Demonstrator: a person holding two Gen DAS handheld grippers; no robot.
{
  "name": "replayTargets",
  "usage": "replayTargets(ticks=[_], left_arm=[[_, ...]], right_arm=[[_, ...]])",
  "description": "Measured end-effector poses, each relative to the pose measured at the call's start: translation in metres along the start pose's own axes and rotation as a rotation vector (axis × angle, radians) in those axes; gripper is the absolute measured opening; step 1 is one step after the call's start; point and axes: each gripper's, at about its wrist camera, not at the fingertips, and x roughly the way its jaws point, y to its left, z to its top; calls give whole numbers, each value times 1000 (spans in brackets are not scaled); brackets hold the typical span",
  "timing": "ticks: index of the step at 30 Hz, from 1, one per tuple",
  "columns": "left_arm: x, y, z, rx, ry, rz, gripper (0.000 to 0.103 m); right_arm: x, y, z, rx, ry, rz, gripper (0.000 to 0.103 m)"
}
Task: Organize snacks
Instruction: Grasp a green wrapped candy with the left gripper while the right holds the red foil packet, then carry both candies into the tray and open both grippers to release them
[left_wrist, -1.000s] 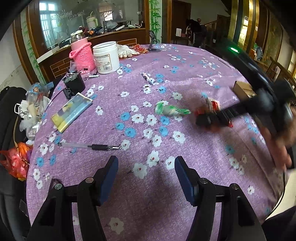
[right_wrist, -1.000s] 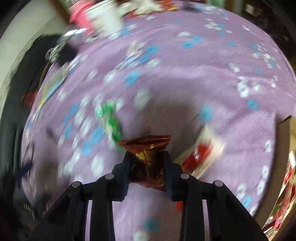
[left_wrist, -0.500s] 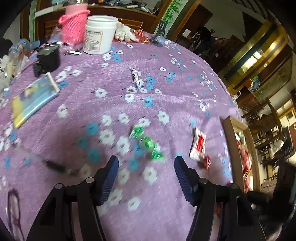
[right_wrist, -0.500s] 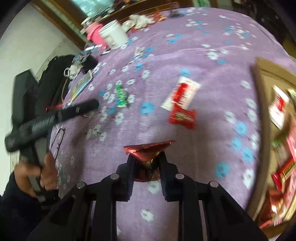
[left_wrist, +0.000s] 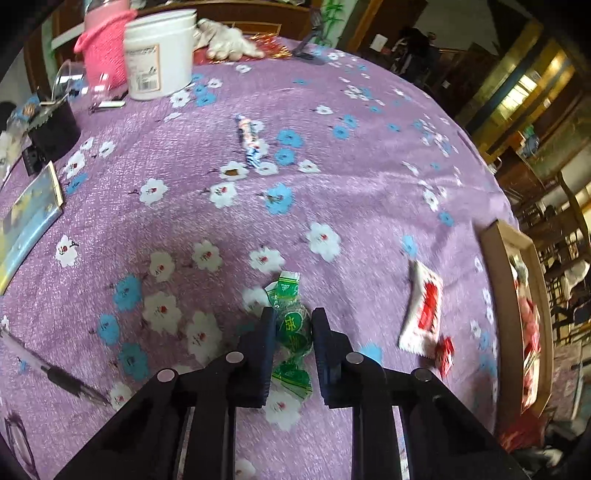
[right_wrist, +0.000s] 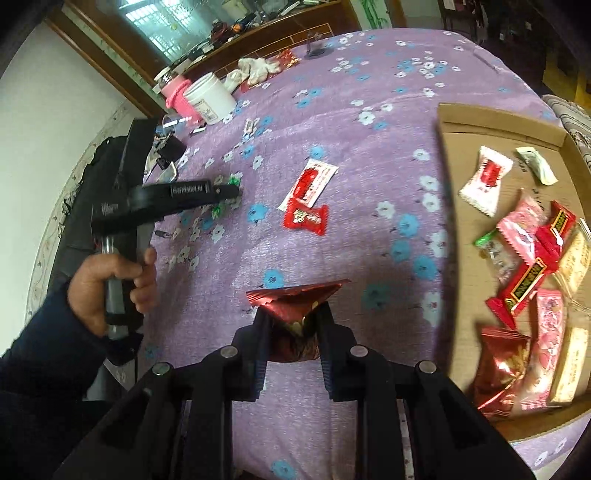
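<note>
My left gripper (left_wrist: 293, 323) is shut on a green wrapped candy (left_wrist: 293, 328) lying on the purple flowered tablecloth (left_wrist: 332, 192); the wrapper's ends stick out beyond and behind the pads. My right gripper (right_wrist: 291, 314) is shut on a dark red foil snack packet (right_wrist: 295, 299) held above the cloth. A cardboard tray (right_wrist: 465, 122) with several snacks lies to its right. In the right wrist view a hand holds the left gripper (right_wrist: 232, 190) over the green candy (right_wrist: 231, 181). A white-and-red packet (right_wrist: 310, 181) (left_wrist: 424, 306) and a small red candy (right_wrist: 306, 218) (left_wrist: 445, 354) lie between them.
A slim wrapped stick (left_wrist: 249, 140) lies mid-table. At the far side stand a white tub (left_wrist: 159, 55), a pink knitted bottle cover (left_wrist: 105, 48), a black cup (left_wrist: 55, 127) and white gloves (left_wrist: 229, 40). A flat booklet (left_wrist: 26, 221) and a pen (left_wrist: 55, 373) lie left.
My left gripper moved to the green candy and shut on it. My right gripper carried the red packet toward the cardboard tray, which has come into view.
</note>
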Motion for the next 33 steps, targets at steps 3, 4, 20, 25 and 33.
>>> replayTargets(ticks=[3,4,20,25,33], left_arm=[[-8,-8,-18,32,-13,-22,19],[-11,-11,-25,49,-17,-21,19],[-73,-94,-76,284,-127,-26,19],[-76,-124,-77,345,-135,-39,19],[-78,-187,-77,466,-143,-90,19]], right_arm=[[-2,-2,2,0,-1,10,23],[-1,-2,3,-4,1,16,23],[2,-15,8,54,2,103,23],[-17,-31,4,76,-38,109,23],[-53,-75,-9,170,-115,88,23]])
